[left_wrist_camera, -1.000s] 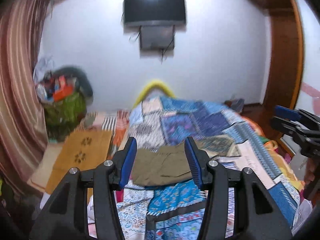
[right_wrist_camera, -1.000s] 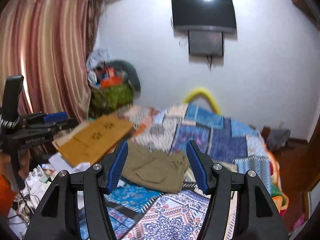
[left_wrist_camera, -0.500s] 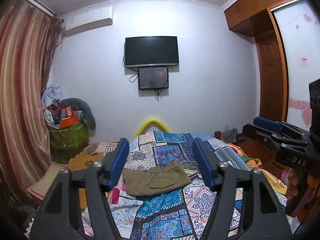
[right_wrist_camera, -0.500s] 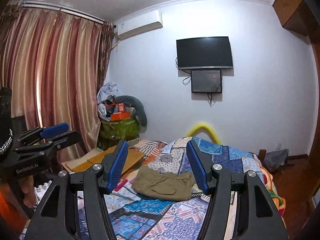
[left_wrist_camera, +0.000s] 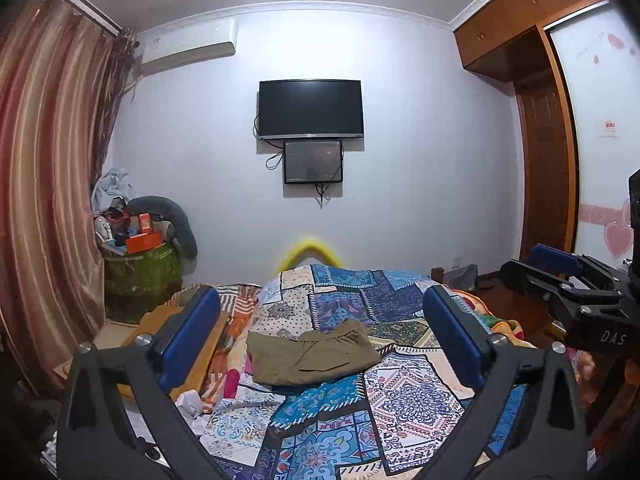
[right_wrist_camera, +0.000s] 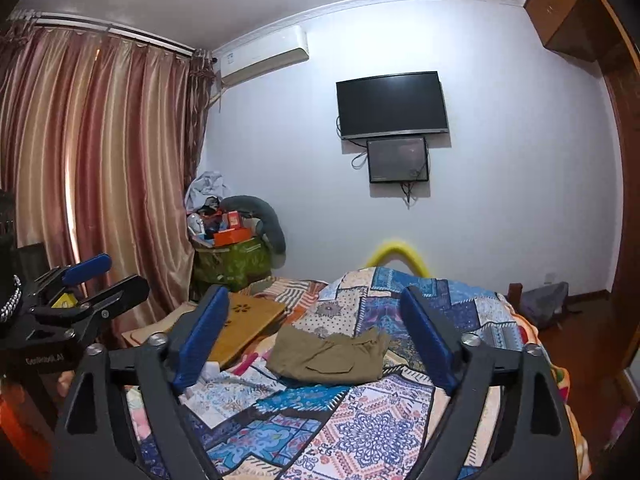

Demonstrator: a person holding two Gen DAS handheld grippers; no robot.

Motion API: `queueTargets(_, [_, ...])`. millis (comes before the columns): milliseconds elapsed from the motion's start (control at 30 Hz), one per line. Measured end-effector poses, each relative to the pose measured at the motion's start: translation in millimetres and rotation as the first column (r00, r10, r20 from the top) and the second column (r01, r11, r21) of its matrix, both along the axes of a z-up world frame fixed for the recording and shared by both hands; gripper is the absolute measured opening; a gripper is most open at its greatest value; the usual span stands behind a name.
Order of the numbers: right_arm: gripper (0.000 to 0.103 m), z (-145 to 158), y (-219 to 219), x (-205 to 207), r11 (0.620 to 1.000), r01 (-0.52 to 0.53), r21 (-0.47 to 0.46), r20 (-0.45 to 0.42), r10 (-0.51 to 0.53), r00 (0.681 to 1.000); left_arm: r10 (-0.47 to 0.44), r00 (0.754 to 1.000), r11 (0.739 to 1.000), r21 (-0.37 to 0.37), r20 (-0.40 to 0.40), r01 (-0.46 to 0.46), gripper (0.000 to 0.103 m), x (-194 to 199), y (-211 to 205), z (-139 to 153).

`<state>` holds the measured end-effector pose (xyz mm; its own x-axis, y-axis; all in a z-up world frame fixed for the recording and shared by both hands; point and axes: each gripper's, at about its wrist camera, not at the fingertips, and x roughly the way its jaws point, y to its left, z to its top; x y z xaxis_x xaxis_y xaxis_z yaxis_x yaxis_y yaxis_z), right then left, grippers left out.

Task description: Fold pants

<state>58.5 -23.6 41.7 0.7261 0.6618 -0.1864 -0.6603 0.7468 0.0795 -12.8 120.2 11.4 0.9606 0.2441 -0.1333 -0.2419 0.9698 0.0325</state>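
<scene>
On my left a striped curtain [right_wrist_camera: 100,184] hangs beside a green bin [left_wrist_camera: 140,276] heaped with clutter, and my left gripper [left_wrist_camera: 320,344] hovers over the near end of the bed [left_wrist_camera: 408,404], its blue-padded jaws opening wide with nothing between them. In the middle of the patchwork bedspread lie the olive pants [left_wrist_camera: 310,354], folded into a compact bundle, well ahead of both grippers and touched by neither. To the right, my right gripper [right_wrist_camera: 316,344] is likewise opening its jaws on empty air, and a dark television [right_wrist_camera: 392,106] hangs on the wall beyond.
</scene>
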Motion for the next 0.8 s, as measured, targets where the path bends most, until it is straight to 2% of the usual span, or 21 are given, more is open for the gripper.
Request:
queueTargets(133, [0.102,-1.2,-1.4,-6.7,1.000,0.015,-0.007,0.005,-0.015,1.000,-0.005,1.000,1.000,0.001,0.002,0.005,0.103,0.5,0.7,-1.7])
queueTargets(800, [0.102,-5.4,-6.9,-13.2,1.000,0.023,-0.007,-0.015,-0.023,1.000,-0.008,1.000,1.000,-0.028,-0.008,0.008,0.103,3.5,4.3,-9.5])
